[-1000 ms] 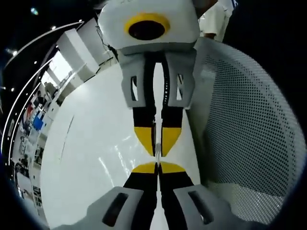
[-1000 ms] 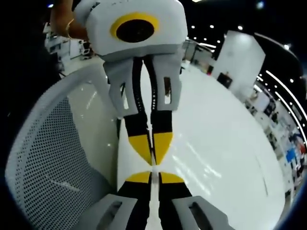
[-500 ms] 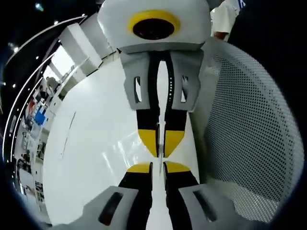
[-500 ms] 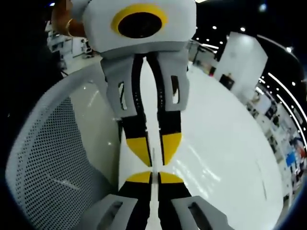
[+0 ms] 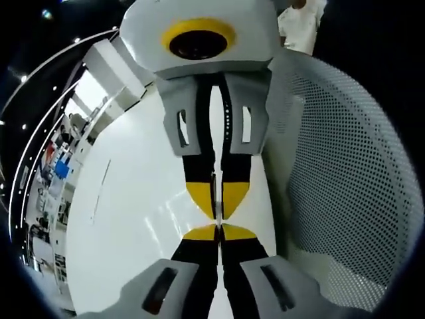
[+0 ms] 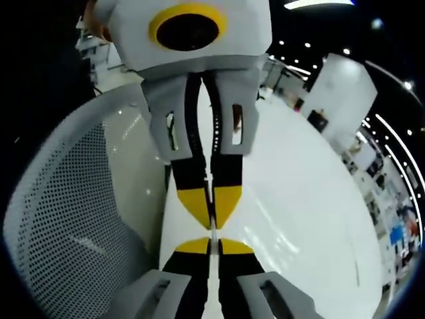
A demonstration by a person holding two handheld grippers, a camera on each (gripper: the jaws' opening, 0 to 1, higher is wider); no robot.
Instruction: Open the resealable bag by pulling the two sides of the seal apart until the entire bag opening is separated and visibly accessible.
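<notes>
Grippers facing tip to tip over glossy white table point(image 5: 133, 219): left gripper point(image 5: 218, 229) and right gripper point(image 6: 212, 242) both pinching thin clear resealable bag edge point(image 6: 212, 222), white perforated mesh chair back point(image 5: 339, 173) sitting alongside.

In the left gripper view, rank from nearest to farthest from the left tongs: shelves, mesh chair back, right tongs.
1. Grey-and-yellow right tongs, tip to tip ahead.
2. White perforated mesh chair back, view's right.
3. Cluttered shelves, far at left edge.
</notes>
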